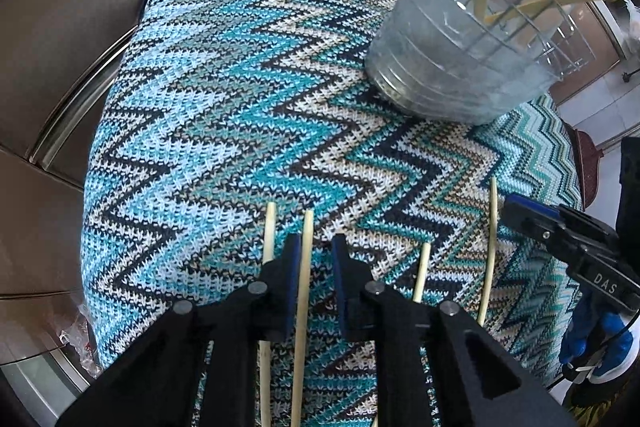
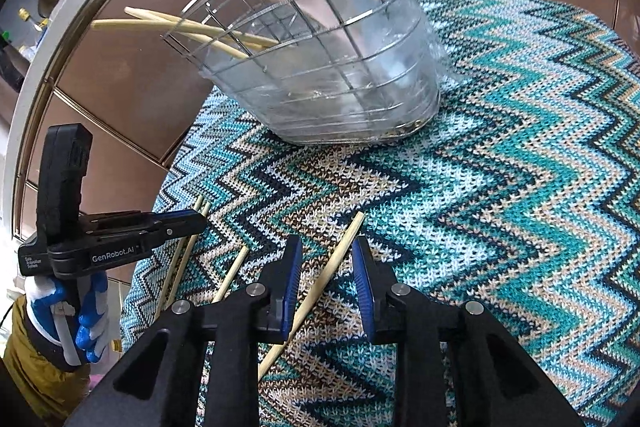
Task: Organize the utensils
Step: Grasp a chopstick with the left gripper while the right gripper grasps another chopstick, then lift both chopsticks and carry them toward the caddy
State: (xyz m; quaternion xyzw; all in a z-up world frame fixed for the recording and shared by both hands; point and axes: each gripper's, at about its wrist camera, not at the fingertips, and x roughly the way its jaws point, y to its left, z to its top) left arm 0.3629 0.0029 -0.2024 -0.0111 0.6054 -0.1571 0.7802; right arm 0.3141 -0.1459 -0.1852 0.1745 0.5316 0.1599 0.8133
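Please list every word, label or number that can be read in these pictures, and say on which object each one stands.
"DAS": white letters on the body of the right hand-held gripper, seen from the left wrist view.
"GenRobot.AI": white letters on the side of the left hand-held gripper, seen from the right wrist view.
Small white print left of that brand, about three short lines: too small to read.

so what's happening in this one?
A person with a gripper in each hand is clearing loose chopsticks off a zigzag knit cloth into a wire utensil holder, which already has a few chopsticks and a spoon in it. The left gripper straddles one chopstick, and the right gripper straddles another chopstick. Both sets of jaws stand open around their sticks, with neither lifted. Two more lie loose on the cloth.
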